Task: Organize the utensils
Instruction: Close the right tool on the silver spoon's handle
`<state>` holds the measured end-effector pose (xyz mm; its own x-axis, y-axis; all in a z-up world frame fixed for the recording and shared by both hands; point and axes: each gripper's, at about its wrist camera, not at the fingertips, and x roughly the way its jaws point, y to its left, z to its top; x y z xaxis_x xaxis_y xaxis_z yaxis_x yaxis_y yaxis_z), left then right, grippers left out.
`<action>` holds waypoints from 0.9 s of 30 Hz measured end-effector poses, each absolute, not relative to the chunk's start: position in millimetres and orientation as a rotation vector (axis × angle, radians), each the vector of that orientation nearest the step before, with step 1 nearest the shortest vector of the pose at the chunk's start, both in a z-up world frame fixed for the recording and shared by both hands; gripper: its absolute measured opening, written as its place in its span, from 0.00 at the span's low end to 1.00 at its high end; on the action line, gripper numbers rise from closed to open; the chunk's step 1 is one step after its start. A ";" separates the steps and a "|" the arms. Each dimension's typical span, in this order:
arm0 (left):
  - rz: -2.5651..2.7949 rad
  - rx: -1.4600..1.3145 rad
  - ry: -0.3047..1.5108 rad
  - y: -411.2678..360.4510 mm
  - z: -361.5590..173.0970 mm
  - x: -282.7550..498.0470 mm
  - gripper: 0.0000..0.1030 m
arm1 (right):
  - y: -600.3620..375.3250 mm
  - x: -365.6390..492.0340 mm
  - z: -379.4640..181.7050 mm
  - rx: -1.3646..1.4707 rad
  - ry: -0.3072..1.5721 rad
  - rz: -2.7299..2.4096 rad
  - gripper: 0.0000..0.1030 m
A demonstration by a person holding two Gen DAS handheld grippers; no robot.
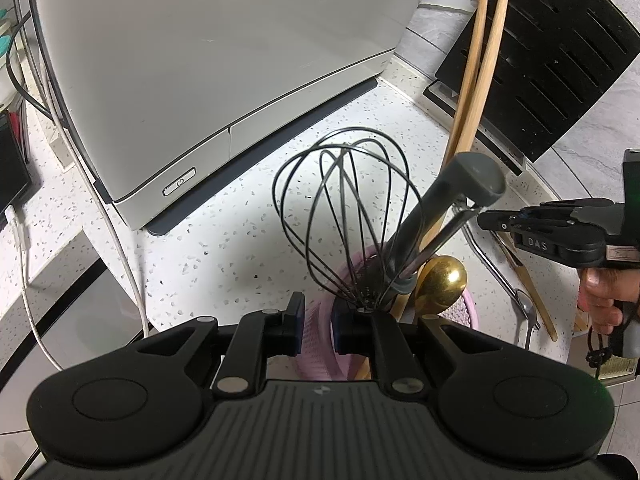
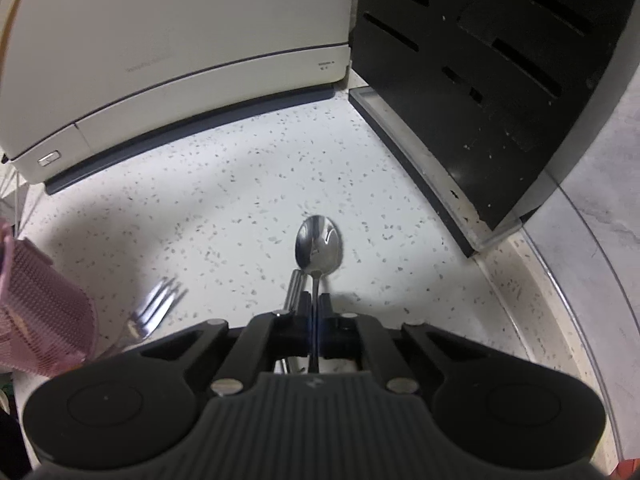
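A: Where is the spoon you're after?

B: The steel spoon (image 2: 319,249) is in your right hand-held gripper (image 2: 316,322), bowl pointing away from you over the speckled tabletop (image 2: 224,216). Your pads are pressed together on its thin neck.

A: And beside it?

B: A rounded metal handle (image 2: 294,289) lies just left of the spoon's neck, against the left finger; I can't tell whether it is caught in your grip. A fork (image 2: 154,312) lies on the tabletop to the left, near the pink mesh utensil holder (image 2: 44,312).

A: What about your other hand?

B: Your left hand-held gripper (image 1: 318,330) is clamped on the rim of that pink holder (image 1: 316,356), one pad outside the wall, one inside. A black wire whisk (image 1: 344,216) stands in it, with a grey-handled tool (image 1: 440,216), a gold spoon (image 1: 442,280) and two wooden sticks (image 1: 476,92) leaning up to the right.

A: Can you see your right hand from there?

B: Yes, your hand (image 1: 604,300) holds that gripper at the right edge, fingers brought together, above loose cutlery lying on the tabletop.

A: Surroundings?

B: A white appliance (image 1: 200,60) stands behind the holder, a black slotted block (image 2: 480,60) to its right, and white cables (image 1: 120,256) trail down the left.
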<state>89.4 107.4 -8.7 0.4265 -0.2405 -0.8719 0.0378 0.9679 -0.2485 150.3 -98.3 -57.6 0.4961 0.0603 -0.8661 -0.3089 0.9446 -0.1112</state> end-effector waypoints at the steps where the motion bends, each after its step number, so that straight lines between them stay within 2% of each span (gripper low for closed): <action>1: -0.175 -0.203 1.119 107.4 -8.7 89.4 0.14 | -98.1 148.8 -55.8 -0.262 1.038 0.236 0.00; 20: -0.174 -0.202 1.121 107.2 -9.1 89.9 0.14 | -86.5 115.0 -13.6 -0.272 1.003 0.309 0.00; 27: -0.176 -0.203 1.119 106.6 -9.0 88.7 0.14 | -82.1 110.4 -29.3 -0.325 1.075 0.305 0.00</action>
<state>88.7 106.6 -9.0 0.4264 -0.2416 -0.8717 0.0384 0.9676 -0.2494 110.4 -82.1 -29.3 0.4434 0.0851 -0.8923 -0.3965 0.9114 -0.1101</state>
